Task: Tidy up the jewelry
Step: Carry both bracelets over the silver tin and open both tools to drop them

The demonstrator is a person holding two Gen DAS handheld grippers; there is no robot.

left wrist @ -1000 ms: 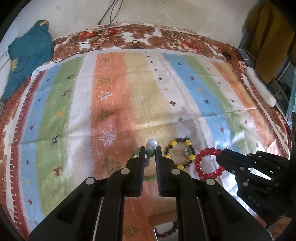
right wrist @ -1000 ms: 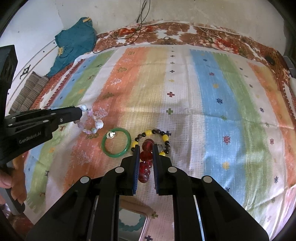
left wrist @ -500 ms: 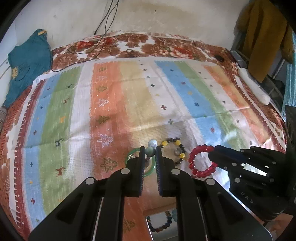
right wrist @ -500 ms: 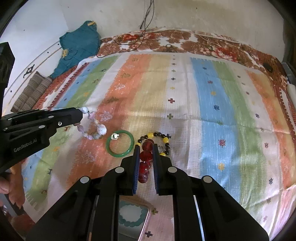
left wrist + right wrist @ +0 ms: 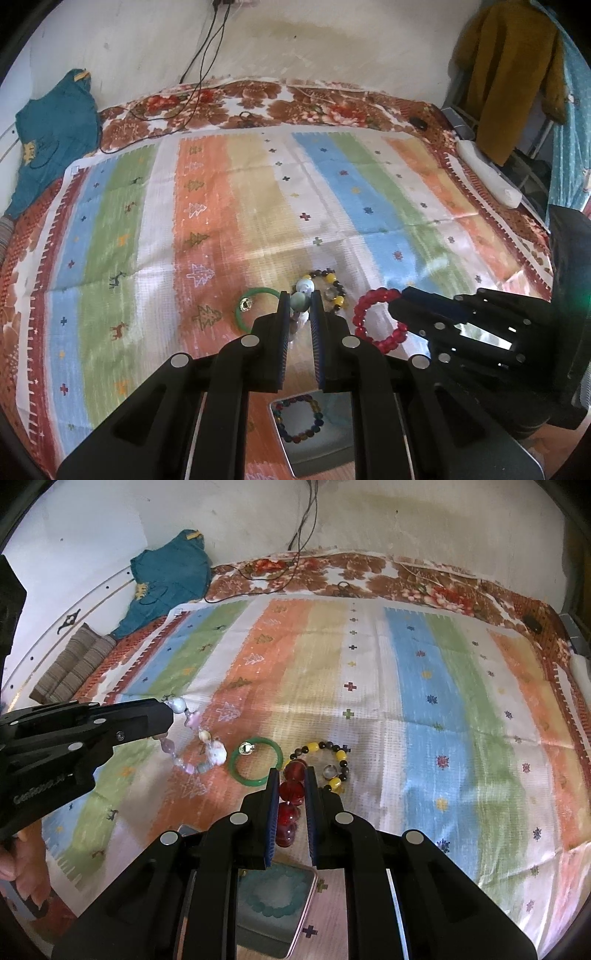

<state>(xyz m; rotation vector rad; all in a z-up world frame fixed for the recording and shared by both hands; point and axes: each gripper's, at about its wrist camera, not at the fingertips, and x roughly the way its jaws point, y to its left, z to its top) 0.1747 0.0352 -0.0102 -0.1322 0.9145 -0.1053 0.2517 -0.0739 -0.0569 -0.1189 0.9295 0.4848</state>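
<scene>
A striped woven cloth (image 5: 424, 701) covers the bed. Nearest, the right gripper (image 5: 287, 786) clamps a red bead bracelet (image 5: 290, 805) above a metal tin (image 5: 273, 908); the left gripper (image 5: 300, 306) pinches a pale bead bracelet (image 5: 199, 749). Beyond lie a green bangle (image 5: 255, 762) and a black-and-yellow bracelet (image 5: 332, 755). Either dangling loop may slip and miss its tin.

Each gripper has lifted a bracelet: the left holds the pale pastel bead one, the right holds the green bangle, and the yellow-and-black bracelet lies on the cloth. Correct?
Not quite. The right gripper is shut on the red bead bracelet, as the right wrist view shows. The green bangle lies on the striped cloth, beside the yellow-and-black bracelet. The left gripper does hold the pale bead bracelet.
</scene>
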